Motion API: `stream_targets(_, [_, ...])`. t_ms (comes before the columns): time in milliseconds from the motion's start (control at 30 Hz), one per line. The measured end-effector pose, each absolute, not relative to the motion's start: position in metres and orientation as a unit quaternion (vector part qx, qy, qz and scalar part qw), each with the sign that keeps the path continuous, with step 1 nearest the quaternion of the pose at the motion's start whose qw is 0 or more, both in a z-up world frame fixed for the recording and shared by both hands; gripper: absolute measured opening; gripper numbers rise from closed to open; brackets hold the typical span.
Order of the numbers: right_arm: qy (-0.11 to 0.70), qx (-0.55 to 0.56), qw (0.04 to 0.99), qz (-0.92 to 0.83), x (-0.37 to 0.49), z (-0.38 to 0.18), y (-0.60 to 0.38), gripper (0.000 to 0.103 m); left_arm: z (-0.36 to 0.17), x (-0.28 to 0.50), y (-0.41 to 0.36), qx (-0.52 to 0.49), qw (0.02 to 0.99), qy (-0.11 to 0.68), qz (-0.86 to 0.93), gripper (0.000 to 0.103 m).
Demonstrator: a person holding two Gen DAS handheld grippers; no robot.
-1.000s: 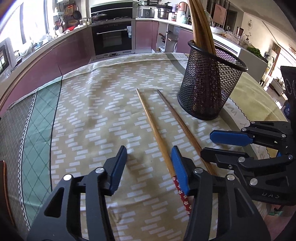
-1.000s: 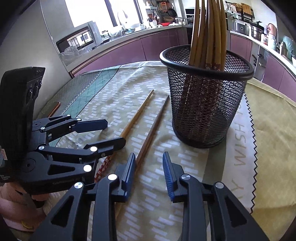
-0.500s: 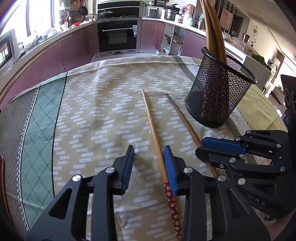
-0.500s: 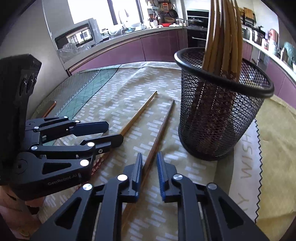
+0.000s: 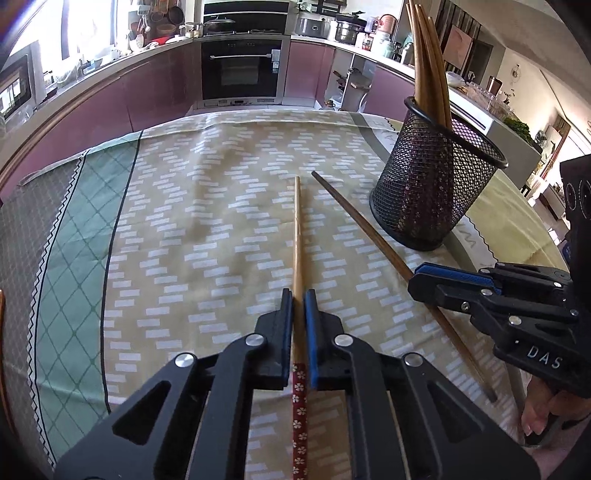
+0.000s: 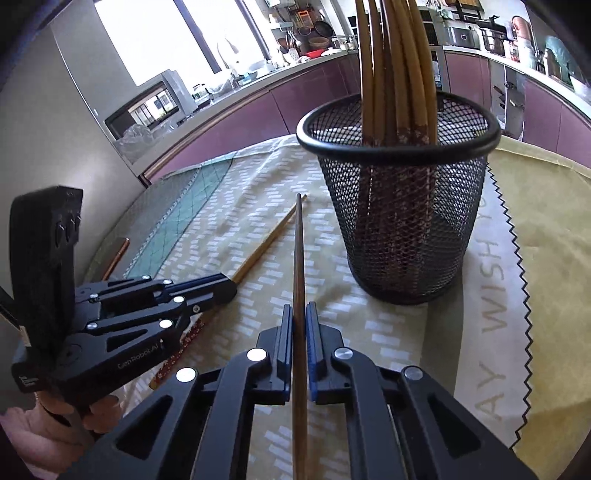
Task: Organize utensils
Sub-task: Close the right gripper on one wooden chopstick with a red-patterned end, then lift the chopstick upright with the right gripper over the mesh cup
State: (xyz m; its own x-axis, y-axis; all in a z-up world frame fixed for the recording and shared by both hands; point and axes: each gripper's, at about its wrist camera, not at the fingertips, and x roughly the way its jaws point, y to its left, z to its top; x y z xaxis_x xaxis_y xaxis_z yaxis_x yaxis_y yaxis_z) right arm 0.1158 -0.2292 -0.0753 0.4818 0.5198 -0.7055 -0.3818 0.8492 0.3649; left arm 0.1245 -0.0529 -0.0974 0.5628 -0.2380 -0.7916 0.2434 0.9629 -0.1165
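A home kitchen with a dining table in it. A curved run of mauve cabinets (image 5: 155, 92) wraps the far side, with a built-in black oven (image 5: 242, 70) at its centre. Pots and a kettle (image 5: 347, 31) stand on the counter to the right; pans and utensils (image 5: 162, 22) hang by a bright window at far left. A microwave (image 6: 147, 107) sits on the worktop. The near table wears a patterned tablecloth (image 5: 207, 229).

Right gripper (image 6: 299, 314): jaws closed on dark chopstick (image 6: 298, 266), which points forward. Ahead-right: black mesh holder (image 6: 402, 236) with upright chopsticks (image 6: 395, 70). Left: left gripper (image 6: 221, 291) clamping light chopstick (image 6: 271, 240) on patterned tablecloth (image 6: 491, 280).
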Motion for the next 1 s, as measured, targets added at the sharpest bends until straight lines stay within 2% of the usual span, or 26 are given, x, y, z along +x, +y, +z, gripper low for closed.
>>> stream_targets(300, [0.451, 0.043, 0.847, 0.278, 0.120, -0.078, -0.210, 0.006, -0.097, 0.111, -0.066, 0.021, 0.875, 0.453, -0.167, 0.008])
stream_targets(400, [0.454, 0.027, 0.849, 0.268, 0.124, -0.080, -0.206, 0.010, -0.097, 0.114, -0.068, 0.029, 0.876, 0.452, -0.165, 0.008])
stream_targets(667, [0.452, 0.013, 0.851, 0.268, 0.130, -0.080, -0.196, 0.009, -0.097, 0.126, -0.076, 0.038, 0.878, 0.449, -0.164, 0.012])
stream_targets(767, [0.451, 0.020, 0.851, 0.269, 0.129, -0.080, -0.197, 0.007, -0.097, 0.127, -0.075, 0.035, 0.879, 0.448, -0.160, 0.008])
stream_targets(1000, [0.440, 0.033, 0.851, 0.283, 0.122, -0.075, -0.205, 0.006, -0.095, 0.122, -0.071, 0.027, 0.882, 0.443, -0.160, 0.008])
